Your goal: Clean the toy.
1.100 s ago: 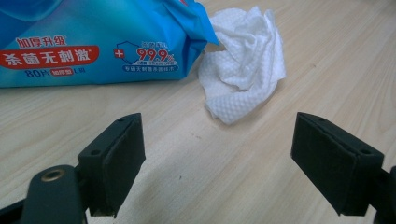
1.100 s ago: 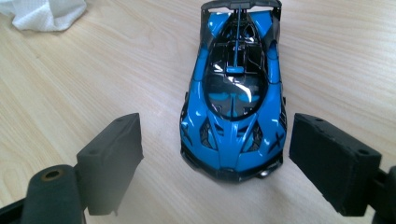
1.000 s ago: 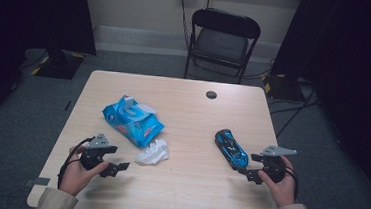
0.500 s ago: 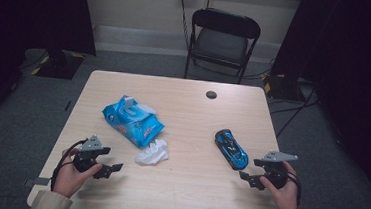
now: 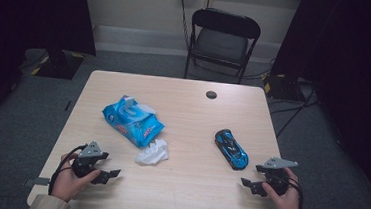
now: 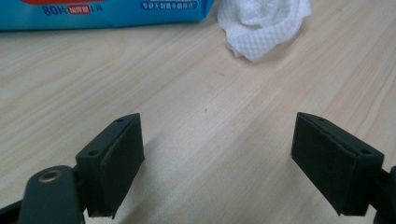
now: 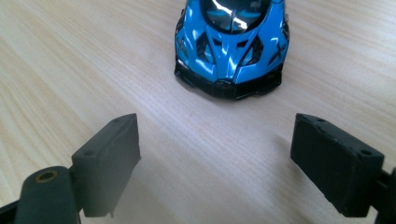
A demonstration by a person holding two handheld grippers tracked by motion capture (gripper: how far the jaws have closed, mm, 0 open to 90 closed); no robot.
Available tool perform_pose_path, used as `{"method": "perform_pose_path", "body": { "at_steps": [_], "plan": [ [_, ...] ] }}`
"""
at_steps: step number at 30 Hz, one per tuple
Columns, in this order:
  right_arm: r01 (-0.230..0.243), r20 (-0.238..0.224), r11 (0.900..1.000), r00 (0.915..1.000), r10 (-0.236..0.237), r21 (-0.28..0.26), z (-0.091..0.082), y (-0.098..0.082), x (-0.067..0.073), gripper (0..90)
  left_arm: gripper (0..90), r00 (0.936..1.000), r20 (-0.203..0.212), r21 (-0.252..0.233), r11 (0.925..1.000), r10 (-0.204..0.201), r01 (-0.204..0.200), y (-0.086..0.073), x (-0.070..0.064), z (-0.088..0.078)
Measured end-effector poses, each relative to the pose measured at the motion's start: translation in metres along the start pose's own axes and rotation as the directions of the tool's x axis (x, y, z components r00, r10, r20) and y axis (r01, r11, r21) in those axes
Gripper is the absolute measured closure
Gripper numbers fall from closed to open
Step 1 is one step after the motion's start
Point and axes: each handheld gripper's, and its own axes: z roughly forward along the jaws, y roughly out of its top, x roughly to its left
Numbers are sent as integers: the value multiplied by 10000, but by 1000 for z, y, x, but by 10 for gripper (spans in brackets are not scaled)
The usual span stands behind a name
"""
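Observation:
A blue toy car (image 5: 231, 148) sits on the right half of the wooden table (image 5: 186, 195). My right gripper (image 5: 247, 183) rests near the front edge, just short of the car, open and empty. In the right gripper view the car's nose (image 7: 231, 42) faces the open jaws of my right gripper (image 7: 215, 163), well apart from them. A blue pack of wet wipes (image 5: 133, 121) lies left of centre with a crumpled white wipe (image 5: 152, 152) beside it. My left gripper (image 5: 108, 173) is open and empty at the front left. The left gripper view shows its wide jaws (image 6: 217, 163) pointing at the wipe (image 6: 261, 23) and the pack (image 6: 102, 11).
A small black round disc (image 5: 211, 94) lies near the table's far edge. A black folding chair (image 5: 224, 37) stands behind the table. Dark curtains and floor cables flank both sides.
My left gripper has drawn back toward the near edge and sunk slightly, away from the wipe. The right hand has eased back a little from the car. Both jaws stay wide.

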Motion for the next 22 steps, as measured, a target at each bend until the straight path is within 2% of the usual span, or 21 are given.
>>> {"method": "perform_pose_path", "body": {
  "at_steps": [4, 9, 10, 11, 16, 22],
  "plan": [
    [6, -4, 9999, 10000, -6, 103, 1, -4, 0, 149, 166, 9988, -198, 181, 9989, 443, -439, -3, 0, 3],
    [265, 123, 9996, 9996, -265, 20, 2, -7, 2, 147, 158, 9977, -298, 160, 9981, 606, -601, -4, -2, 5],
    [446, 241, 9990, 9987, -445, -36, 2, -8, 3, 145, 153, 9969, -309, 148, 9973, 724, -719, -5, -3, 5],
    [548, 350, 9984, 9979, -544, -103, 3, -10, 4, 140, 150, 9971, -332, 85, 9976, 684, -681, -5, -3, 6],
    [450, 446, 9984, 9981, -434, -341, 3, -12, 5, 137, 128, 9974, -291, 7, 9978, 659, -659, -6, -4, 6],
    [517, 410, 9981, 9979, -503, -345, 4, -12, 5, 133, 113, 9970, -333, 52, 9975, 699, -698, -6, -5, 6]
  ]
}}
